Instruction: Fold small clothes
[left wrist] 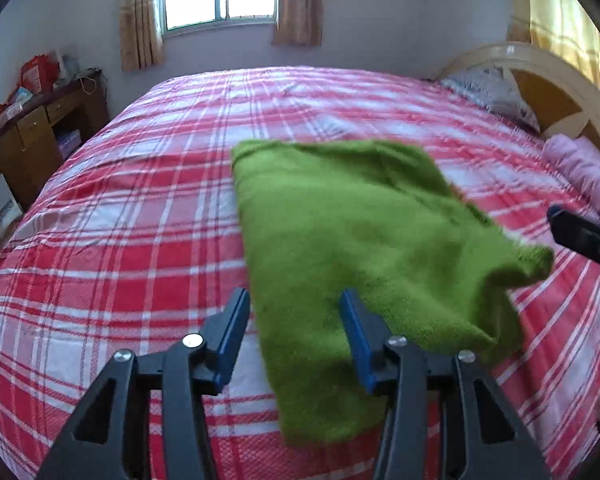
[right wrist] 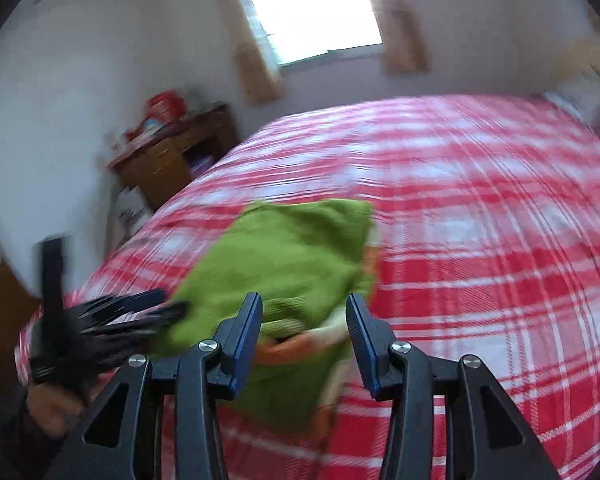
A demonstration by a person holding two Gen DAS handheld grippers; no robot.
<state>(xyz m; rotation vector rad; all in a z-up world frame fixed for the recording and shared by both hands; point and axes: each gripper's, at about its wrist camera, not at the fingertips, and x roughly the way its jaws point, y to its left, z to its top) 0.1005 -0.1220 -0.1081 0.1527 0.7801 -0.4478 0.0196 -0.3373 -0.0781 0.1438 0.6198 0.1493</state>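
A folded green knitted garment (left wrist: 360,232) lies flat on the red-and-white checked bed (left wrist: 140,220). My left gripper (left wrist: 294,300) hovers over its near left edge, jaws apart, pads not pressing the cloth. The tip of my right gripper (left wrist: 572,232) pokes in from the right, just past the garment's right corner. In the blurred right wrist view the green garment (right wrist: 284,256) shows orange and white trim at its near end, and my right gripper (right wrist: 304,300) stands open above it with nothing clamped. My left gripper (right wrist: 140,308) is a dark blur at the garment's left side.
The bed (right wrist: 480,220) fills most of both views. A wooden desk (left wrist: 32,136) with red bags stands left of it by the wall. A grey pillow (left wrist: 496,92), a lilac blanket (left wrist: 584,176) and a rounded headboard (left wrist: 540,80) are at the right.
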